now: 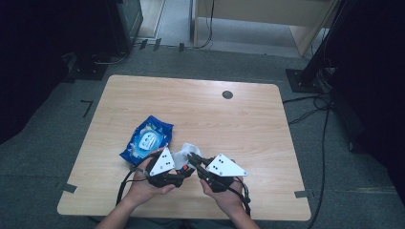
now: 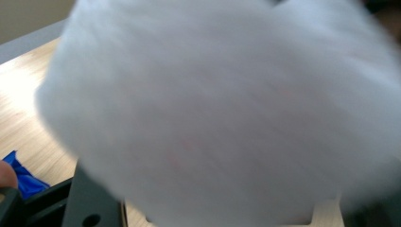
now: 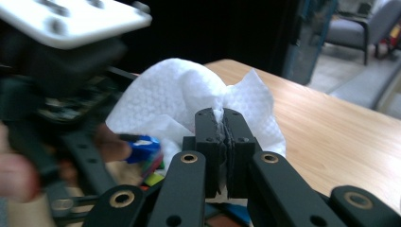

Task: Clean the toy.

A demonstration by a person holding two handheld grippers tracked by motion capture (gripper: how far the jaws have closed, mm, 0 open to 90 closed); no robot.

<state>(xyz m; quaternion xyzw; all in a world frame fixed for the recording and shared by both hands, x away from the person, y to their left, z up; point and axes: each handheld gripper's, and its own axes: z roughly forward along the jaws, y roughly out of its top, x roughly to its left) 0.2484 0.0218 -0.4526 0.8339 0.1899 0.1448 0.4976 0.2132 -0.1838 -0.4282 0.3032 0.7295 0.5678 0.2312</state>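
Note:
A white wipe (image 1: 184,151) hangs over the table's near middle between my two grippers. In the right gripper view my right gripper (image 3: 223,125) is shut on a pinched fold of the wipe (image 3: 175,94). My left gripper (image 1: 185,168) faces it from the left and holds a small multi-coloured block (image 3: 144,147) at its jaw tips, pressed against the wipe. In the left gripper view the wipe (image 2: 227,109) is blurred and close and hides the block and most of the jaws. A blue wipes pack (image 1: 147,139) lies flat just beyond the left hand.
The wooden table (image 1: 239,124) has a small black round insert (image 1: 227,94) near its far edge. Black stands and cables sit on the floor to the right (image 1: 315,81). A chair (image 3: 359,23) stands far off in the right gripper view.

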